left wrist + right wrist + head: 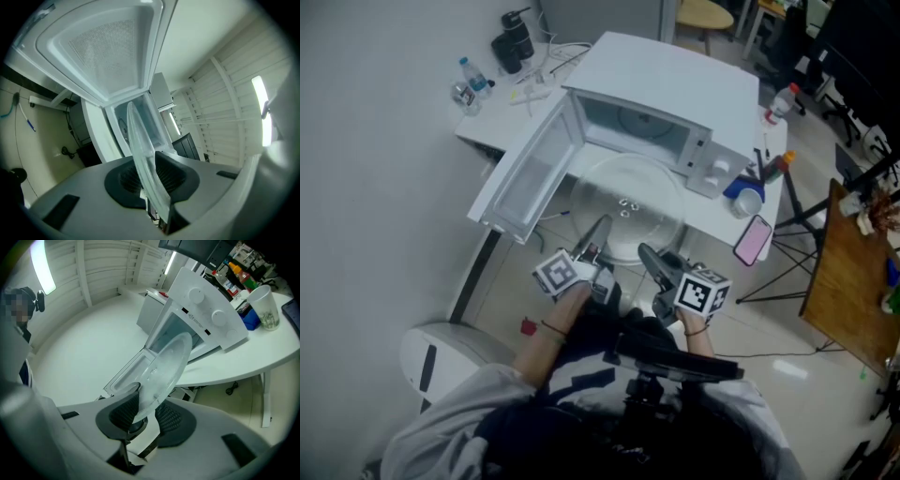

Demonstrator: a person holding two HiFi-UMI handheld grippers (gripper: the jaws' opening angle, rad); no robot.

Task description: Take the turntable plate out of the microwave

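Note:
The clear glass turntable plate (624, 208) hangs in the air just in front of the white microwave (675, 82), outside its cavity. The microwave's door (525, 178) stands swung open to the left. My left gripper (600, 228) is shut on the plate's near left rim, and my right gripper (649, 255) is shut on its near right rim. In the left gripper view the plate (139, 150) runs edge-on between the dark pads (172, 176), with the open door above. In the right gripper view the plate (166, 364) slants up from the pads (124, 413) toward the microwave (206, 319).
The microwave sits on a white table (502, 120). Bottles (470, 86) and a black kettle (514, 42) stand at its back left. A cup (748, 201), a pink phone (753, 240) and bottles (778, 101) lie at its right. A white bin (431, 356) stands on the floor; a wooden desk (853, 281) is at right.

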